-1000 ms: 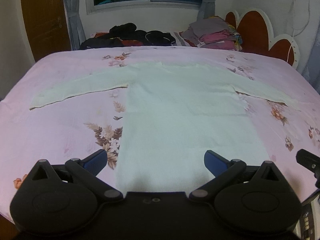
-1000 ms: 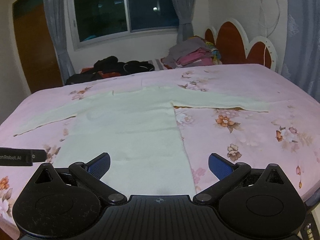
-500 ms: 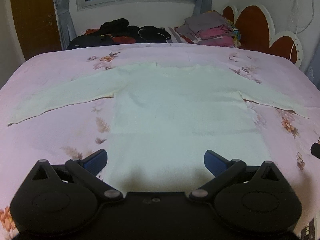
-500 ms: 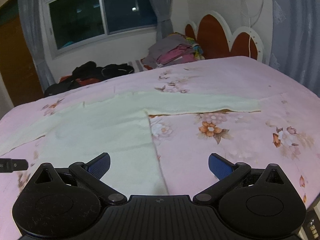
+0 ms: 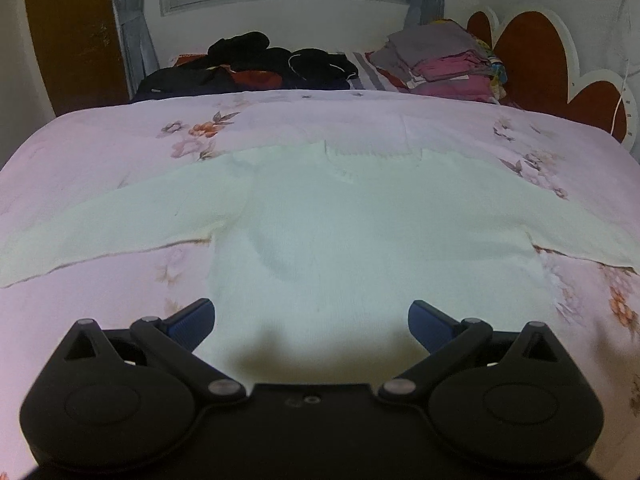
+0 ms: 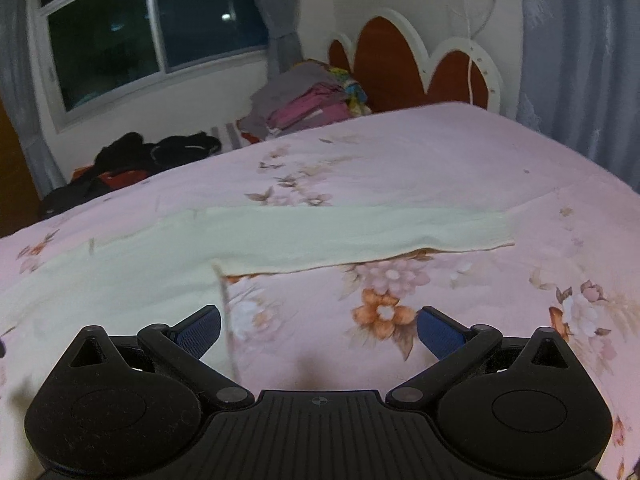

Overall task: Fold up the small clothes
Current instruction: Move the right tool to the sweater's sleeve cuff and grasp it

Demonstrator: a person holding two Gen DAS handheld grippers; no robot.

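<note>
A pale cream long-sleeved sweater (image 5: pixel 360 232) lies flat on the pink floral bedspread (image 5: pixel 100 152), sleeves spread out to both sides. My left gripper (image 5: pixel 312 318) is open and empty, hovering over the sweater's lower body. In the right wrist view the sweater's right sleeve (image 6: pixel 360 232) stretches across the bed ahead. My right gripper (image 6: pixel 318 328) is open and empty, above the bedspread (image 6: pixel 440 168) just right of the sweater's side edge, below the sleeve.
A heap of dark clothes (image 5: pixel 248 64) and a stack of folded grey and pink clothes (image 5: pixel 440 60) lie at the far side of the bed. A red and white headboard (image 6: pixel 412 60) stands at the right. A window (image 6: pixel 152 32) and curtains are behind.
Both grippers have moved forward over the bed. The left one has come closer to the sweater's chest; the right one has shifted right, off the body and toward the right sleeve.
</note>
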